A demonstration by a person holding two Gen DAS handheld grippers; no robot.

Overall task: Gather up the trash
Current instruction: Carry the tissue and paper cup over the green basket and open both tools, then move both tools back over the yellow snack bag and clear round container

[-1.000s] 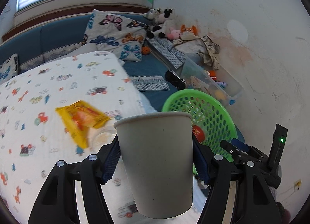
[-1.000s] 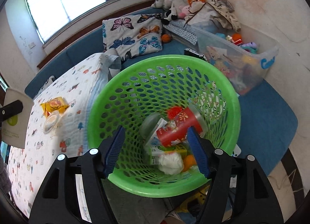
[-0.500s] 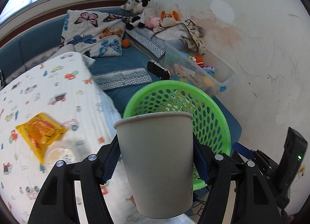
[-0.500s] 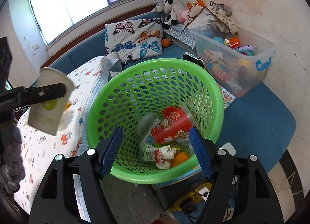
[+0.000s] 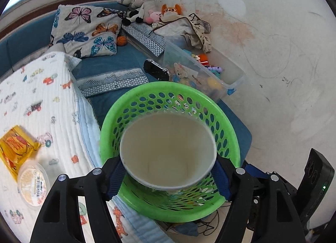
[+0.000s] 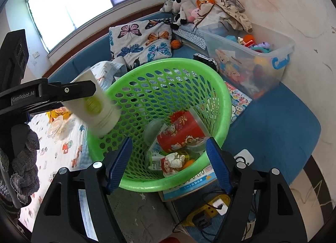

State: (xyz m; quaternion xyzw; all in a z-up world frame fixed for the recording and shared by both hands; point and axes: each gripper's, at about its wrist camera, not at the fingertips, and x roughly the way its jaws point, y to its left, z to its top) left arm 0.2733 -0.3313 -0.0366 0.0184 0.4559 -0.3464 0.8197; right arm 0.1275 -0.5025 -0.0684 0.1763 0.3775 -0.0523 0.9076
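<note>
The paper cup [image 5: 168, 150] looks light, thin-walled and easily crushed, so it wants a gentle hold across its sides just below the stiffer rim. It hangs tilted over the near edge of the green basket [image 5: 229, 129], between the blue pads [image 5: 114, 176] of the left gripper [image 5: 168, 177], whose jaws are wide and opening; the pads look barely on its sides, if at all. The right gripper [image 6: 167, 164] is wide and holds nothing, its pads straddling the basket's near rim above the trash [image 6: 180, 133] inside
</note>
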